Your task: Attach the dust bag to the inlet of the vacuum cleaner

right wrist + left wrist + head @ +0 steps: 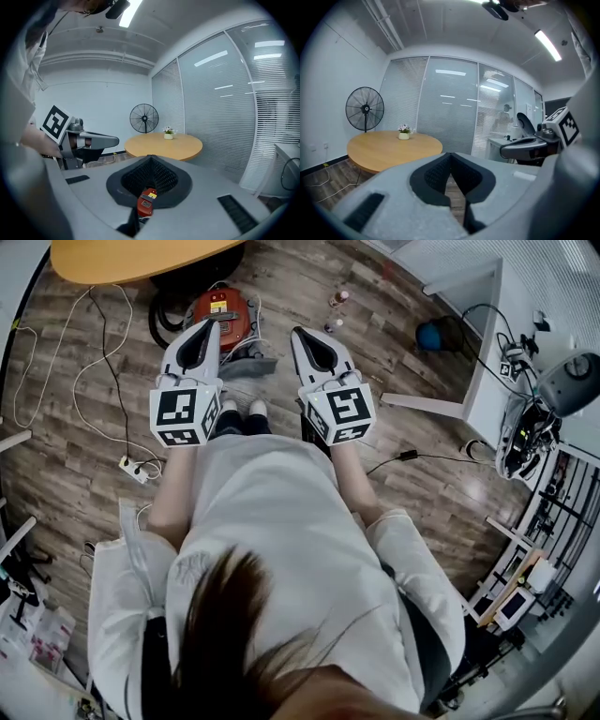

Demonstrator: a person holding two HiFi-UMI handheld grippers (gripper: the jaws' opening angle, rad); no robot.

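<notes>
The left gripper (pixel 450 164) and right gripper (pixel 150 161) each have their jaws pressed together with nothing between them, and are held side by side. Beyond their tips, the red vacuum cleaner (pixel 221 313) sits on the wood floor (pixel 84 465), beside a round wooden tabletop (pixel 131 257).

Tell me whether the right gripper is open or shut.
Shut. The right gripper shows its pads meeting at the tips, with nothing held between them.

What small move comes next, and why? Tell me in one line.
Probably lower both grippers toward the red vacuum cleaner on the floor. The left gripper and right gripper are both shut, hold nothing, and are held up clear of it.
</notes>
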